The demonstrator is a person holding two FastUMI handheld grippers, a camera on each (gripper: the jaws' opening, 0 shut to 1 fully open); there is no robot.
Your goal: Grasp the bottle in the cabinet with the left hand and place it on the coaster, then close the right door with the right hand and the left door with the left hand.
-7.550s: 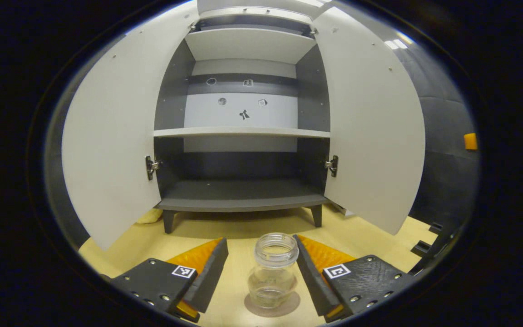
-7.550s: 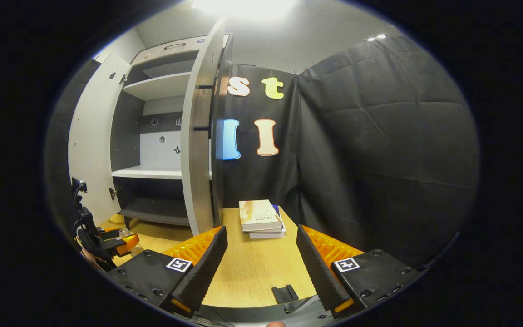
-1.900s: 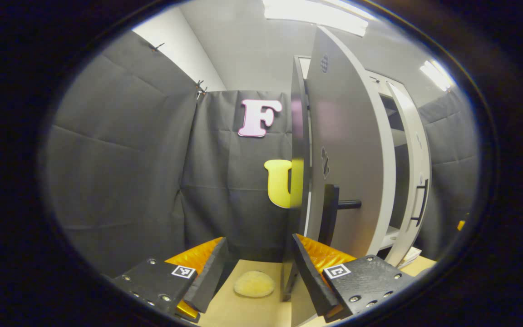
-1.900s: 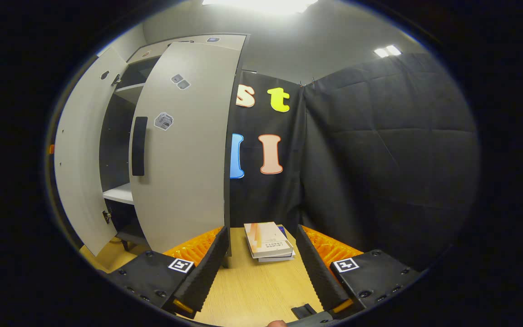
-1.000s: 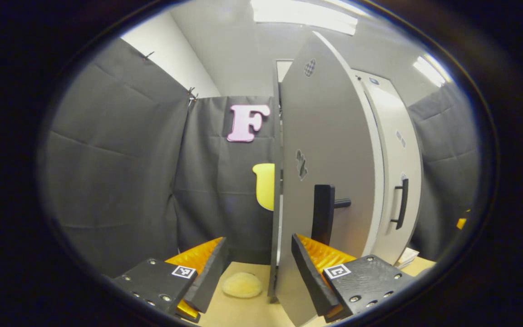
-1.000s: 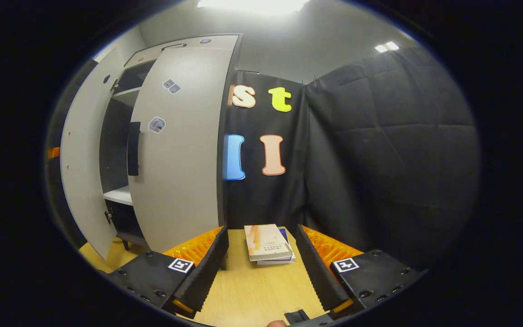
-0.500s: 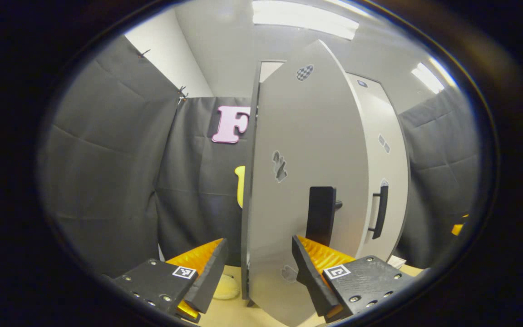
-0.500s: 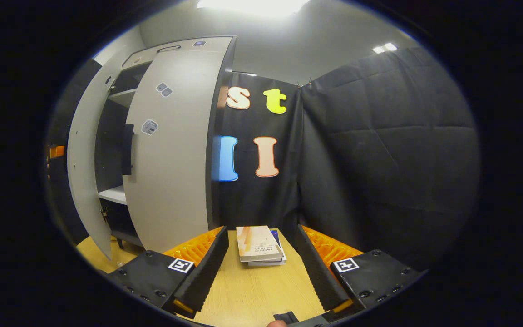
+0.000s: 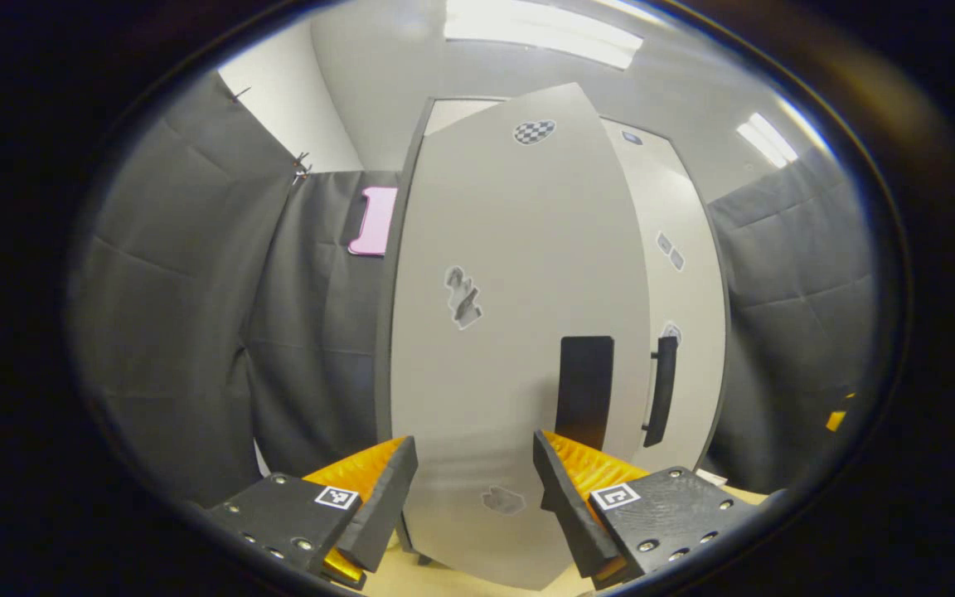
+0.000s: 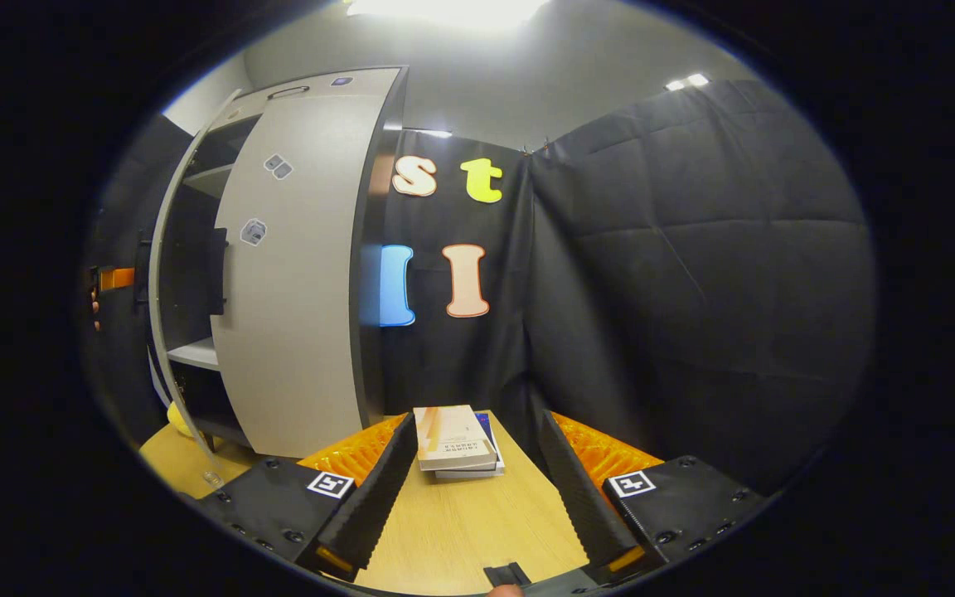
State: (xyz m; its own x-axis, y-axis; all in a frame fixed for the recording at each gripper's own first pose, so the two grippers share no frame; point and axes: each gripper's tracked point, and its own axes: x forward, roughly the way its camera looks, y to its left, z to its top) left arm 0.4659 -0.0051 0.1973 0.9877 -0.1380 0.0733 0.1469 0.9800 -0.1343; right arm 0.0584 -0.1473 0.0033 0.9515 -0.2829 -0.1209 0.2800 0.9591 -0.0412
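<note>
Presently the left gripper (image 9: pixel 475 489), jaws spread and empty, is facing the upright left door (image 9: pixel 511 332); beside it the right door (image 10: pixel 295 298) is standing upright.

In the left gripper view, the left door (image 9: pixel 519 332) stands straight ahead of the left gripper (image 9: pixel 475 489), close before its spread fingers, with its handle (image 9: pixel 584 391) above the right-hand finger. The right door (image 9: pixel 681 290) lies beyond it, to its right, with its own handle (image 9: pixel 660 390) near the meeting edge. In the right gripper view, the cabinet (image 10: pixel 278 274) stands to the left on the table (image 10: pixel 461 531), and a stack of books (image 10: pixel 453 439) lies on the table ahead of the right gripper (image 10: pixel 473 489), right of the cabinet and before the cloth wall (image 10: pixel 693 274).
</note>
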